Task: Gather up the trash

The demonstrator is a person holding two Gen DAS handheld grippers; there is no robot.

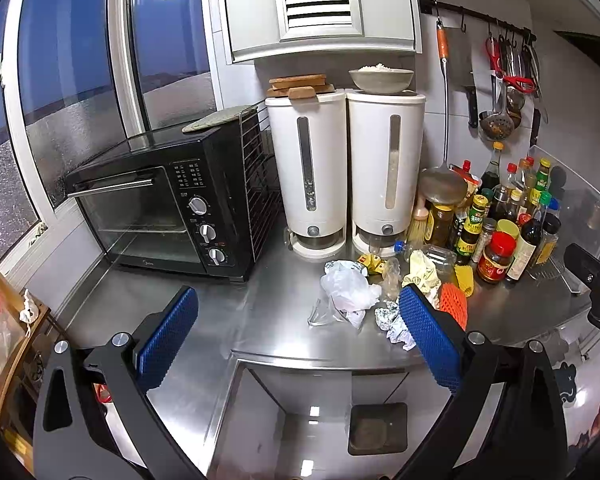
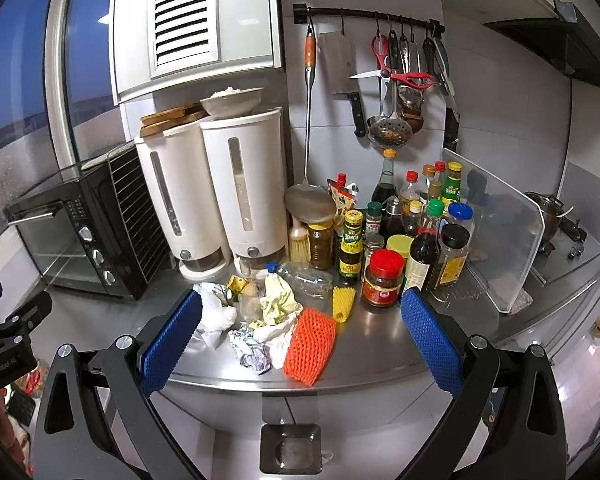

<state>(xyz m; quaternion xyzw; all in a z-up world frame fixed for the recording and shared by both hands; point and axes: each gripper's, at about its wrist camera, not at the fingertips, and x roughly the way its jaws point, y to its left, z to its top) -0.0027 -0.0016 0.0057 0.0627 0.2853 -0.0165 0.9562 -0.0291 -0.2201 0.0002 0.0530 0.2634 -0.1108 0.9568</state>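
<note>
You are standing at the shiny tabletop [image 2: 380,344], and the trash pile is sitting near its front edge, beside the bottles [image 2: 412,240]. Both claws, left claw [image 1: 300,332] and right claw [image 2: 300,332], are hanging wide open, holding nothing. Try going for the orange net [image 2: 310,346] first, since it is lying closest.

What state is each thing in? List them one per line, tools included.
Left tool: open, empty.
Right tool: open, empty.
Orange foam net: lying flat near the counter edge.
Yellow foam net: lying on the counter.
Plastic bottle: crushed, on its side, blue cap on.
Foil ball: crumpled.
White plastic bag: scrunched up.
Oven: door shut.
Bowl: holds rice, sits on a dispenser.
</note>
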